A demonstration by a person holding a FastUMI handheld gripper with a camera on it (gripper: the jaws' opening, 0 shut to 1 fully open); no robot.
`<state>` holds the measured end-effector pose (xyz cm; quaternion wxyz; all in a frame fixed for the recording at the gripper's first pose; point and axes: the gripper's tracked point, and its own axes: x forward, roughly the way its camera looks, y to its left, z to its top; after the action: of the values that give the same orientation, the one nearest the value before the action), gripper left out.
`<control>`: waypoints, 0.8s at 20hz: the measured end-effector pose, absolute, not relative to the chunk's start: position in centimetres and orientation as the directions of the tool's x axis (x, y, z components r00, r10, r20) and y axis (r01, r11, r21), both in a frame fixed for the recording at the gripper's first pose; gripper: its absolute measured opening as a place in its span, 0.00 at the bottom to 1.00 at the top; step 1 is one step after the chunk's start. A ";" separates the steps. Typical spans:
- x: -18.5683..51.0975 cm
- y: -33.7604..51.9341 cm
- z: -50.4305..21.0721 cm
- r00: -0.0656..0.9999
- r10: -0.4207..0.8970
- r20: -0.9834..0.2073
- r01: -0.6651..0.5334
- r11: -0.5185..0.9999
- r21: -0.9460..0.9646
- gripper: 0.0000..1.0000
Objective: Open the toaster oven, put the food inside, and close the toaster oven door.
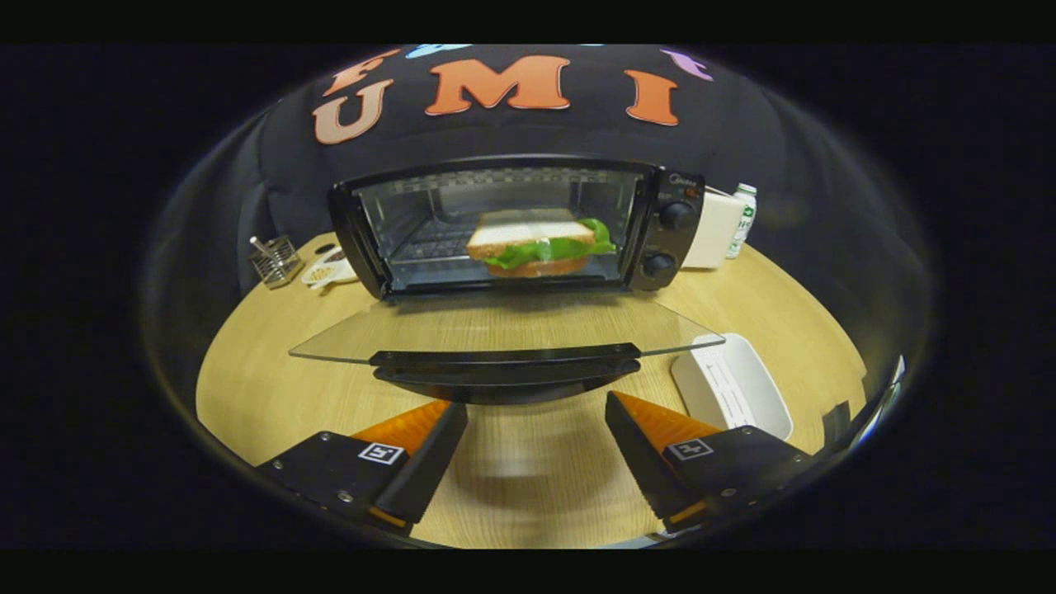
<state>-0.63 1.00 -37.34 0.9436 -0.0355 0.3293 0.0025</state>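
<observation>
A black toaster oven point(676, 239) stands on the wooden table with its glass door point(503, 330) folded down flat toward me. A sandwich point(540, 243) with white bread and green lettuce sits on the rack inside the oven. The door's black handle point(505, 370) lies just ahead of my fingers. My gripper point(536, 408) is open, its two fingers spread wide just below the handle, with nothing between them but bare table.
A white rectangular dish point(733, 386) lies to the right of the door, beside my right finger. A white box point(711, 231) and a small bottle point(742, 219) stand right of the oven. A wire holder point(275, 260) and a cup point(330, 268) sit to its left.
</observation>
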 end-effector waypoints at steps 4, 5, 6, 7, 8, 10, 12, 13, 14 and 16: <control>2.3 1.4 -33.1 0.833 -0.006 -0.553 -0.020 0.999 -0.041 0.99; 3.2 1.5 -32.3 0.843 -0.005 -0.538 -0.018 0.999 -0.038 0.99; 3.9 1.4 -31.8 0.847 -0.006 -0.531 -0.017 0.999 -0.037 0.99; 4.7 1.4 -31.3 0.851 -0.008 -0.526 -0.014 0.999 -0.039 0.99; 5.4 1.5 -31.1 0.852 -0.009 -0.523 -0.015 0.999 -0.040 0.99; 6.6 2.0 -30.3 0.859 0.000 -0.511 -0.022 0.999 -0.037 0.99; 8.0 2.2 -29.8 0.867 0.006 -0.498 -0.023 0.999 -0.028 0.99; 8.7 2.4 -29.4 0.871 0.009 -0.492 -0.021 1.000 -0.018 0.99; 9.1 2.1 -29.1 0.874 0.012 -0.487 -0.019 1.000 -0.009 1.00; 10.4 1.9 -28.0 0.885 0.008 -0.466 -0.008 1.000 0.003 0.99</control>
<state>10.42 1.89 -28.04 0.9707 0.0006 0.2401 0.0040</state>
